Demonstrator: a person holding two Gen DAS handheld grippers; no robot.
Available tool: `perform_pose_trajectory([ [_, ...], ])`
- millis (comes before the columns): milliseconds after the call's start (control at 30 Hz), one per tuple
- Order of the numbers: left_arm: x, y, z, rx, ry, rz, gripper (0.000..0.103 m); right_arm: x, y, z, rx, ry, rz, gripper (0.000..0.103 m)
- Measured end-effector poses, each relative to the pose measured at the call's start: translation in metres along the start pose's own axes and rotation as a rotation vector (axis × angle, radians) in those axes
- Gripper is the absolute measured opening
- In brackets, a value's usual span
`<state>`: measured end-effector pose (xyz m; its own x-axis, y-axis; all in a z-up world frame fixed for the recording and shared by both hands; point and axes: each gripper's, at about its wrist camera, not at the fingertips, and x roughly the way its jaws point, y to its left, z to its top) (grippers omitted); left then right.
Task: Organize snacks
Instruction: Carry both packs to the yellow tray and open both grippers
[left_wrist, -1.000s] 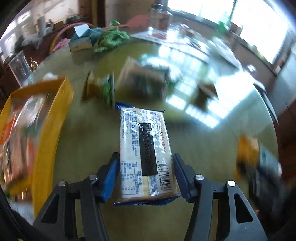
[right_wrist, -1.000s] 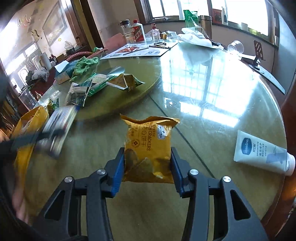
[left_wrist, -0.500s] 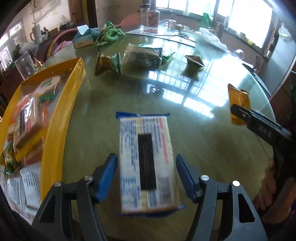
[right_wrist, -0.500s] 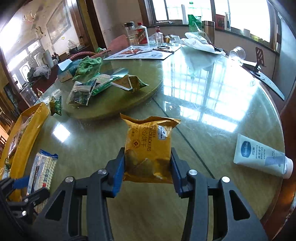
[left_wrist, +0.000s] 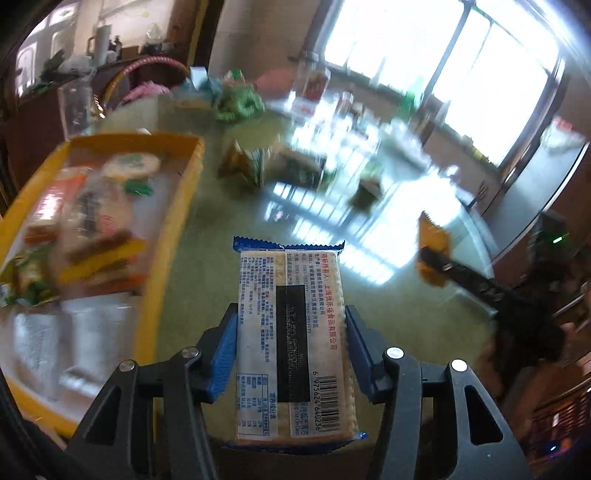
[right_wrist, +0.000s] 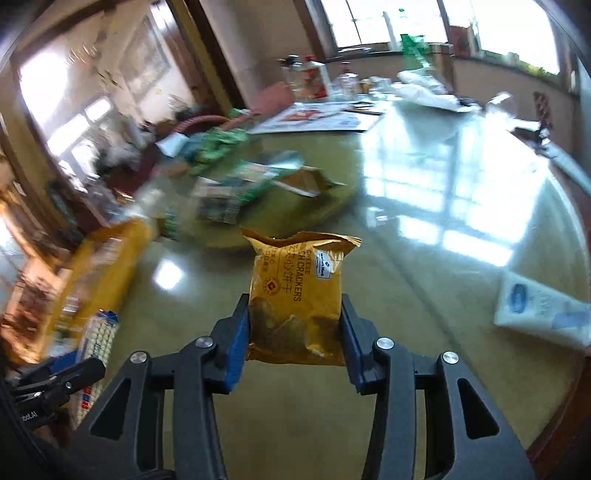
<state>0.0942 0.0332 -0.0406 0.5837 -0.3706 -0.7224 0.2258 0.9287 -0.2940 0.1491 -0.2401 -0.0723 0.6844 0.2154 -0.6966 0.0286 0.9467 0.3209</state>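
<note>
At the left edge of the table (left_wrist: 192, 266), a yellow tray (left_wrist: 168, 236) is seen already crowded with wrapped snacks, and little bare floor is left in it. Just right of its rim, a blue-edged cracker pack (left_wrist: 291, 332) is held off the table, pinched along its long sides by the jaws of the left gripper (left_wrist: 291, 354); too hard a squeeze is judged likely to crack the biscuits inside. Further right, a yellow cheese crackers bag (right_wrist: 297, 295) is pinched near its lower half by the jaws of the right gripper (right_wrist: 295, 343), raised above the table. The bag looks puffy and slick, so a slip or twist is judged possible. Both views are blurred, and a clipped tray rim or a clash between grippers is a fair risk. A white tube (right_wrist: 543, 314) lies near the right edge.
</note>
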Motion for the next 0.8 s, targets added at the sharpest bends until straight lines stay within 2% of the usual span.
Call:
perform_pose_trajectory([
  [67, -0.025, 0.011, 0.003, -0.018, -0.045, -0.004, 0.054, -0.008, 0.019, 0.003, -0.028, -0.007, 0.038, 0.046],
  [200, -0.067, 0.044, 0.013, -0.065, -0.145, 0.051, 0.054, -0.015, 0.075, 0.009, -0.094, 0.011, 0.174, 0.046],
  [367, -0.096, 0.097, 0.032, -0.150, -0.214, 0.104, 0.054, 0.005, 0.145, 0.014, -0.196, 0.069, 0.292, 0.046],
  [467, -0.097, 0.126, 0.045, -0.168, -0.232, 0.148, 0.054, 0.026, 0.181, 0.021, -0.244, 0.107, 0.312, 0.046],
  [633, -0.075, 0.173, 0.078, -0.205, -0.209, 0.166, 0.054, 0.077, 0.233, 0.034, -0.280, 0.180, 0.314, 0.046],
  [800, -0.038, 0.203, 0.106, -0.211, -0.137, 0.168, 0.054, 0.136, 0.259, 0.052, -0.287, 0.237, 0.230, 0.046],
])
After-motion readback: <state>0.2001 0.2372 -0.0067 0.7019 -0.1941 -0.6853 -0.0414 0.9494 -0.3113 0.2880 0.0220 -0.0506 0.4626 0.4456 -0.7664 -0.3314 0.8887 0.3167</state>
